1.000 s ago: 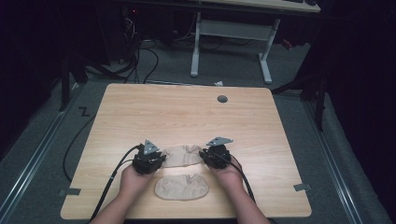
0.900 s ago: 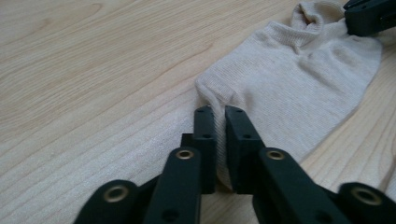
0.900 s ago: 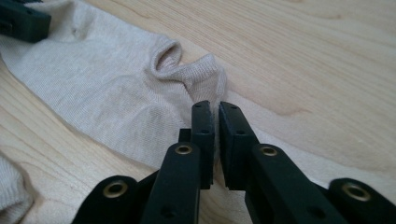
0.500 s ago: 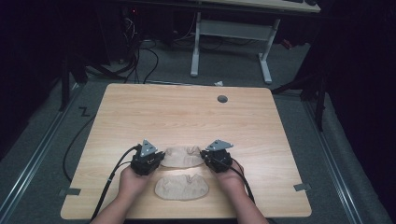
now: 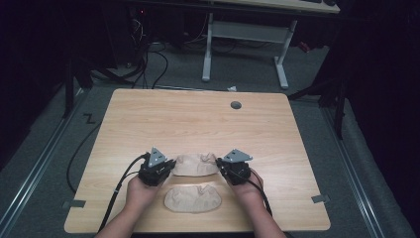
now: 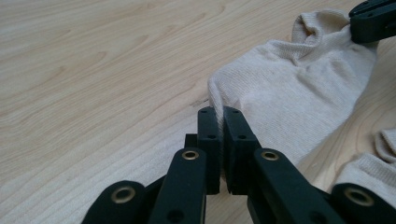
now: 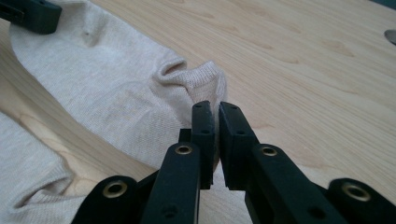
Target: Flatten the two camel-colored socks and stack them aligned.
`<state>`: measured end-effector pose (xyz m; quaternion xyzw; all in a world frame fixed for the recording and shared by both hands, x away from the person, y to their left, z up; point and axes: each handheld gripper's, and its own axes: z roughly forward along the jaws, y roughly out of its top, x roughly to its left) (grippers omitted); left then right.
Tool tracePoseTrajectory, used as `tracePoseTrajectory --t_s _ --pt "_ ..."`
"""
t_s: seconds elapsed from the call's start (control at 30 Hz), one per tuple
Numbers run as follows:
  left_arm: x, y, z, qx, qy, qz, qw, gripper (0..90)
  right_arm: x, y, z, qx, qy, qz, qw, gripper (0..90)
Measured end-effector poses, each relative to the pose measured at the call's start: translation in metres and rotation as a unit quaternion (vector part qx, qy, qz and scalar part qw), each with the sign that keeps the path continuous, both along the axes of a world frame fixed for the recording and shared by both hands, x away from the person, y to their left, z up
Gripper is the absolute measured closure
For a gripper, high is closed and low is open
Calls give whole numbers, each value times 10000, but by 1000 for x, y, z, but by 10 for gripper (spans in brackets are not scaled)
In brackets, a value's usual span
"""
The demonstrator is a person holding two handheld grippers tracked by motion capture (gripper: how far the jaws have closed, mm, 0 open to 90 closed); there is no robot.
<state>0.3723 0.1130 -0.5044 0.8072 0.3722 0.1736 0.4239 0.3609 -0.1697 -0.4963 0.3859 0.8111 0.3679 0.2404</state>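
Observation:
Two beige socks lie on the wooden table (image 5: pixel 198 124). I see the far sock (image 5: pixel 195 164) stretched between both grippers. My left gripper (image 5: pixel 171 166) is shut on the folded edge of one end of it; the cloth runs up between the pads (image 6: pixel 218 116). My right gripper (image 5: pixel 219 165) pinches the bunched other end (image 7: pixel 215 112); its jaws have just been closing with that cloth between them. Each gripper view has the other gripper's jaw tip at the sock's far end. The near sock (image 5: pixel 193 198) lies flat between the person's wrists.
A round grey cable hole (image 5: pixel 236 105) sits in the table's far right part. Cables trail from both grippers over the front edge. Beyond the table stand a white desk frame (image 5: pixel 245 34) and floor cables.
Both grippers have kept to the far sock's two ends. The right hand has shifted slightly and lifted its end a little. The near sock has not moved.

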Motion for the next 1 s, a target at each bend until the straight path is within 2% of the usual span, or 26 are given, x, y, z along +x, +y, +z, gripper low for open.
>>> tracePoseTrajectory --t_s 0.1,0.2,0.53,0.67,1.0 --pt "-2 0 1 56 11 -64 10000 866 -5 -2 4 17 -79 -22 10000 851" --pt "-4 0 2 20 28 -93 10000 866 -11 -2 4 -48 -123 -18 9999 851" --pt "-25 2 13 55 -45 -257 9996 866 -34 -5 9 -128 -267 101 9995 849" --pt "-42 3 16 133 -51 -367 9992 866 -46 -8 9 -88 -246 147 9996 849" --pt "-70 10 15 155 45 -517 9985 866 -75 -9 7 3 -150 331 9993 849"
